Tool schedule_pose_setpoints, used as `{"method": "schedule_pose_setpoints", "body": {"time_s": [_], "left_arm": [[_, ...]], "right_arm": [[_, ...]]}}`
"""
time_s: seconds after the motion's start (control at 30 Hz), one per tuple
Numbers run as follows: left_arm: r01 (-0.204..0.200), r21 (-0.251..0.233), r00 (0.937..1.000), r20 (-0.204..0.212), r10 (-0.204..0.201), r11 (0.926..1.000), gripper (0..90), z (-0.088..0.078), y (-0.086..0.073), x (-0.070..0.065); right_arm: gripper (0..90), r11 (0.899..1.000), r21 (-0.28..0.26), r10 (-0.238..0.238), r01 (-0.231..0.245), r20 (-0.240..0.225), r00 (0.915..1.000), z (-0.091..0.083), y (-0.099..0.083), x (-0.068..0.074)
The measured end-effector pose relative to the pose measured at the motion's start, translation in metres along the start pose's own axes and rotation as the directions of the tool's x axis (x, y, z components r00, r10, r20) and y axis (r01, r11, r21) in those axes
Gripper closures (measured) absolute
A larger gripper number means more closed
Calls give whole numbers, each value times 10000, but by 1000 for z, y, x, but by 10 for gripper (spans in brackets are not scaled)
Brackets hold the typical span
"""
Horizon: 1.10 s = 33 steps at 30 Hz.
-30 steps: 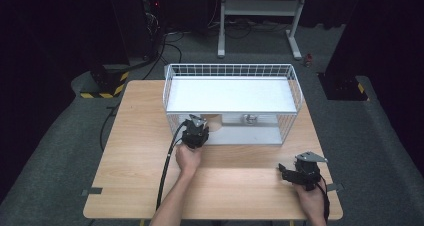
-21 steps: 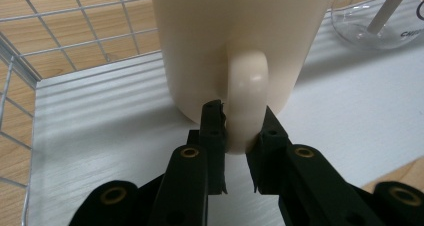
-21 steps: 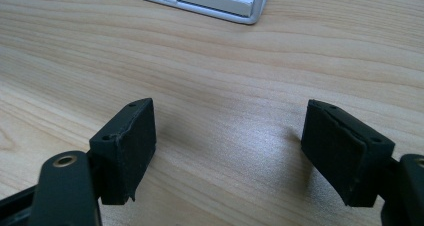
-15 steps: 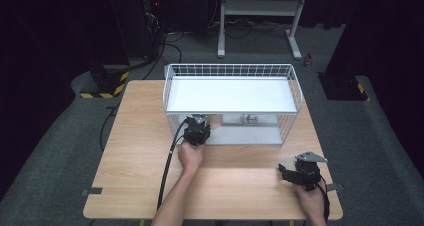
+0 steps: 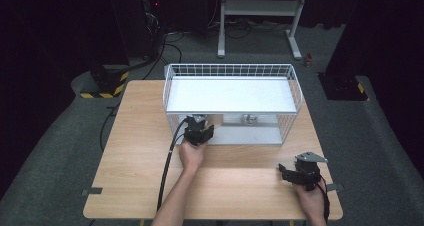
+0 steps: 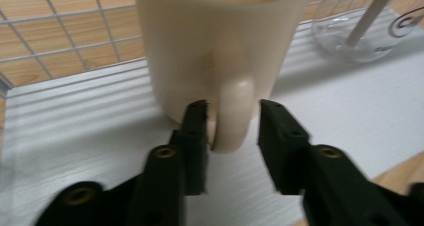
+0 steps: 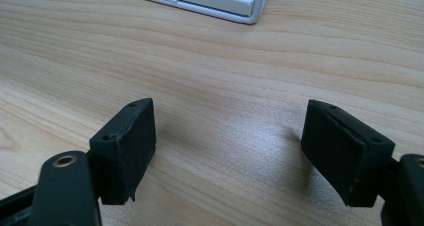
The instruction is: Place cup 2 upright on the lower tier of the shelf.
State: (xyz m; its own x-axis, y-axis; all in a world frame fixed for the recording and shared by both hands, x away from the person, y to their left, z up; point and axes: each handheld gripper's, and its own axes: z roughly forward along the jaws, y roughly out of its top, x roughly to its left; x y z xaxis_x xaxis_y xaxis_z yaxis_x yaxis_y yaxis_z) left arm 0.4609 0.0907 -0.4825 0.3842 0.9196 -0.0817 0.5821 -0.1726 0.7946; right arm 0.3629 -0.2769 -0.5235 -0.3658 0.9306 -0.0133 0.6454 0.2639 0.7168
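My left gripper (image 6: 227, 131) had just been opening around the cream mug's handle (image 6: 231, 113) – one pad touched, risking a tip. Right gripper (image 7: 227, 151) rested apart, empty.

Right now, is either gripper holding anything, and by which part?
Nothing is gripped. The left gripper straddles the cream mug's handle, but its jaws have just been opening; one pad may still touch it, the other is clear. The right gripper is open over the table.
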Motion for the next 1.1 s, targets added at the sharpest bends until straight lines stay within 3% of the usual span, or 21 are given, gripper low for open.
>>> {"method": "schedule_pose_setpoints", "body": {"time_s": [0.23,0.27,0.33,0.47,0.5,0.53,0.6,0.8,1.1], "left_arm": [[-201,101,9998,73,200,9997,344,-6,0,-5],[-659,88,9977,181,658,9978,327,-10,1,-1],[-520,10,9985,185,519,9986,298,-15,-1,-1],[-388,-243,9983,415,398,9990,255,-23,-3,1],[172,-270,9995,254,-165,9995,247,-26,-5,-3],[-567,-335,9984,20,568,9978,243,-29,-4,2],[-421,-407,9990,123,427,9983,234,-31,-5,2],[-473,-304,9977,473,487,9984,212,-34,-8,4],[-511,-386,9972,526,531,9979,205,-43,-12,9]], "right_arm": [[218,10000,-3,-11,11,-4,10000,0,0,0],[218,10000,-3,-15,15,-3,10000,0,0,0],[218,10000,0,0,0,2,10000,0,0,0],[218,10000,1,2,-2,1,10000,0,0,0],[218,10000,-1,0,0,-1,10000,0,0,0],[218,10000,-3,-13,13,-6,10000,0,0,0],[218,10000,-5,-13,13,-3,10000,0,0,0],[218,10000,-4,-14,14,-4,10000,0,0,0],[218,10000,-1,3,-3,-4,10000,0,0,0]]}}
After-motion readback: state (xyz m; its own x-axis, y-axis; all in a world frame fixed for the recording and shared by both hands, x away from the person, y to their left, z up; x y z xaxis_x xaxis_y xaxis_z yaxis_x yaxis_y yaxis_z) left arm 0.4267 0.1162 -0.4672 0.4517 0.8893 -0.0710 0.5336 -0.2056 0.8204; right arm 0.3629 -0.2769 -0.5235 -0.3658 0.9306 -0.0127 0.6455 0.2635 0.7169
